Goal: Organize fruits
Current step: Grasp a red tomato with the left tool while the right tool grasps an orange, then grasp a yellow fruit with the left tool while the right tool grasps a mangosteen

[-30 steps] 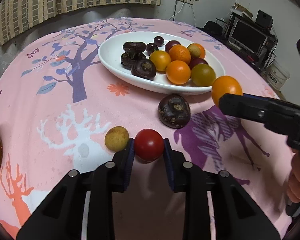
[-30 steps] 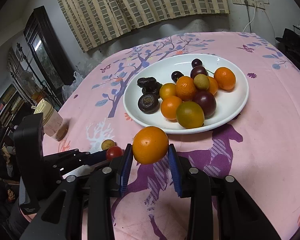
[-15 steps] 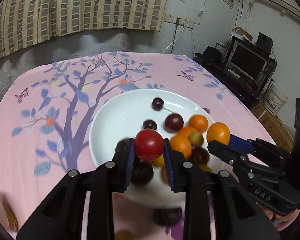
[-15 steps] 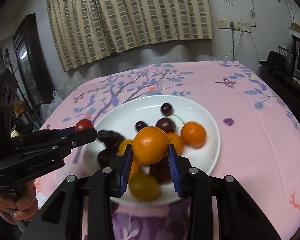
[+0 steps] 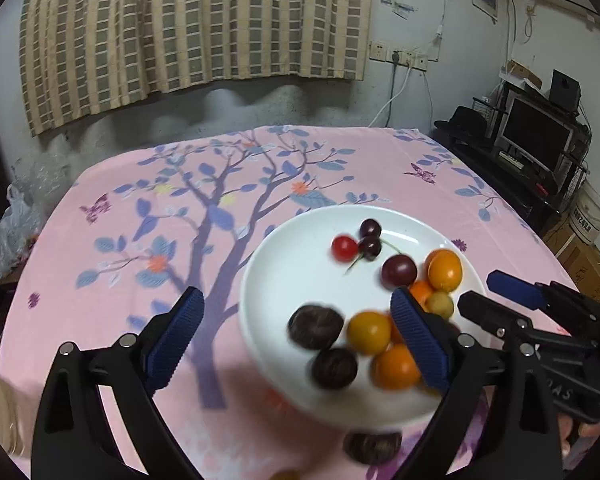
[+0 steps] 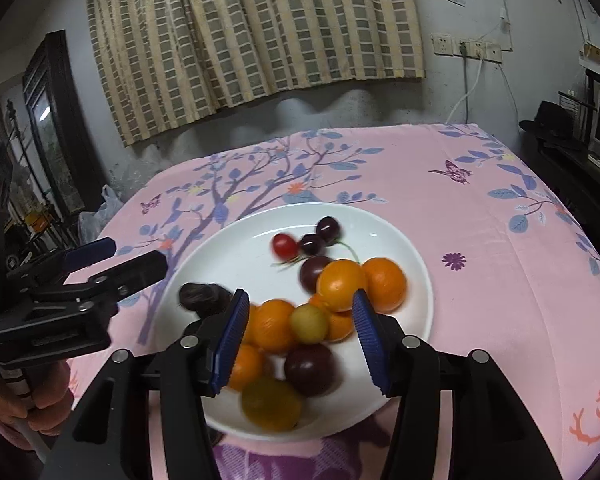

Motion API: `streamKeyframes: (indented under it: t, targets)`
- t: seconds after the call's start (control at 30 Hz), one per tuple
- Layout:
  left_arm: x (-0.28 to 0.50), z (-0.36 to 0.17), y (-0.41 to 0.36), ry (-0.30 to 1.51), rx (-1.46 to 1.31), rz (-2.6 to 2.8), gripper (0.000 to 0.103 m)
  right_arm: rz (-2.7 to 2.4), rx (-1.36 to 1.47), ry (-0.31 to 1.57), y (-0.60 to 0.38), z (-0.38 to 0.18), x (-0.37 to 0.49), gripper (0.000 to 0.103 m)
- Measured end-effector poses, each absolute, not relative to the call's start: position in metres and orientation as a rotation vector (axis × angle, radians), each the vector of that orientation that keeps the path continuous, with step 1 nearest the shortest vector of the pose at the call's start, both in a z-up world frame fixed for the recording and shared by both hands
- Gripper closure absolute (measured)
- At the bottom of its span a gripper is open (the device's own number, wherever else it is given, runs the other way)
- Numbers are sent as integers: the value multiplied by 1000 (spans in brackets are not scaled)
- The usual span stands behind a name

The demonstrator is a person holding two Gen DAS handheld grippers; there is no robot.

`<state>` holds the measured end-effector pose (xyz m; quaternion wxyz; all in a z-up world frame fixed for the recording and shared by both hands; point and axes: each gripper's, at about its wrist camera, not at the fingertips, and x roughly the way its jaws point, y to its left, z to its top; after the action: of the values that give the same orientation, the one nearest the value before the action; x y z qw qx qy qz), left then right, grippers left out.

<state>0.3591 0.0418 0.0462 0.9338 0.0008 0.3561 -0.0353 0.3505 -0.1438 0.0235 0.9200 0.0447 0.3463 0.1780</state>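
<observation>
Dim room, checked curtain on the far wall, a table [image 5: 112, 264] under a pink cloth printed with trees. White plate [image 5: 292, 280] toward the table's right side, heaped with fruit along its right half. Left gripper [image 5: 296, 336] over the plate's near-left rim, jaws opening, already spread wide, nothing between the pads. Red cherry tomato [image 5: 344, 248] lying free on the plate's far side beside two dark cherries [image 5: 370, 238], ahead of those jaws. Right gripper [image 6: 298, 334] over the plate's near edge, jaws opening, about half spread; orange fruit [image 6: 341, 285] just beyond the tips, resting on the heap, apparently no longer pinched. Both pieces judged delivered. Still off the plate: a dark round fruit [image 5: 374, 446] on the cloth just past the near rim, closer to the left jaws and below them; a yellowish one barely visible at the frame's bottom edge. Bare cloth left of the plate for backing away.
</observation>
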Motion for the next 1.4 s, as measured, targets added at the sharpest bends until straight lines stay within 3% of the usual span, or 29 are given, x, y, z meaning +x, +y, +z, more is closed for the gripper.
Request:
streamKeyframes:
  t: [0.17,0.33,0.73,1.4]
  targets:
    - [296,43,78,700,-15,50,5,413,52,734,-124,19,310,44]
    - [260,2,115,757,-126,164,5,431,-28,774,-106,-3,277,43]
    - [250,-10,130,835,-183,192,5,447,-146,887,-71,-43,270,39]
    - [250,-13,134,857,-190,195,5,409,-154,899,-51,-48,297,40]
